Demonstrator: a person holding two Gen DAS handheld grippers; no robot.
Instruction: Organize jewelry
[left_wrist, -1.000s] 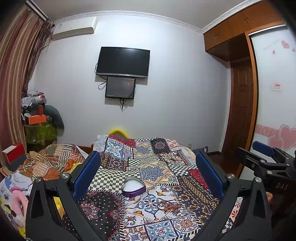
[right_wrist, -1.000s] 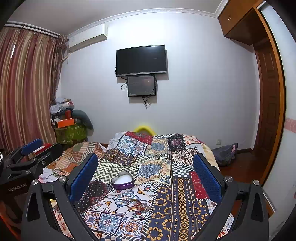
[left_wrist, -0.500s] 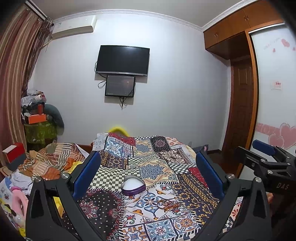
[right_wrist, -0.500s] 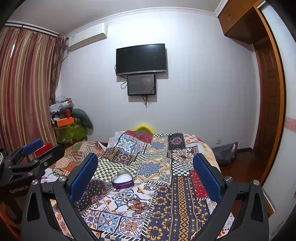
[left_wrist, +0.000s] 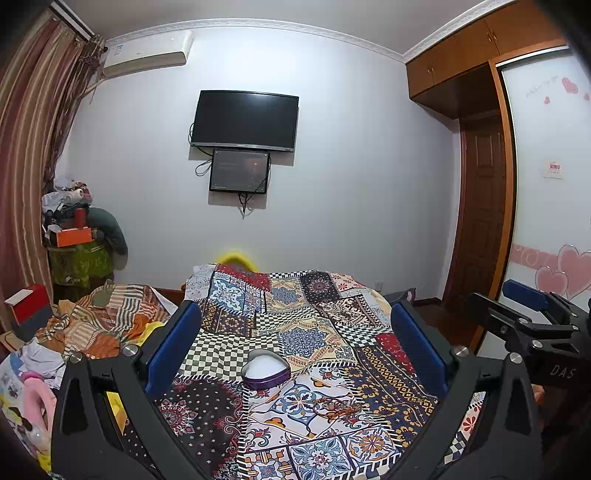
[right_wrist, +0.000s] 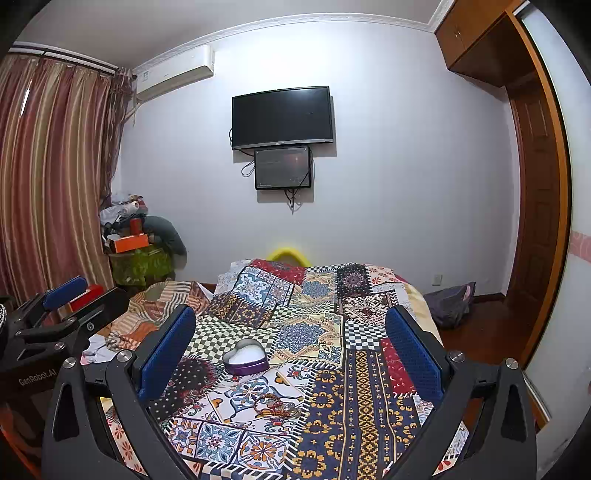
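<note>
Hovering over the bed (left_wrist: 369, 332) with left claw (left_wrist: 295, 343) and right claw (right_wrist: 291, 343) both spread wide and empty, barely drifting since a second ago, leaving heart box (left_wrist: 266, 369) and tangled jewelry (right_wrist: 275, 404) untouched on the quilt.

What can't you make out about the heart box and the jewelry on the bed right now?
- Heart box: open with a white inside in both views; any contents are too small to tell.
- Jewelry: a tangle lost against the busy bedspread; pieces cannot be counted.
- Bed's near edge: cut off by each hand-held gripper's frame.
</note>
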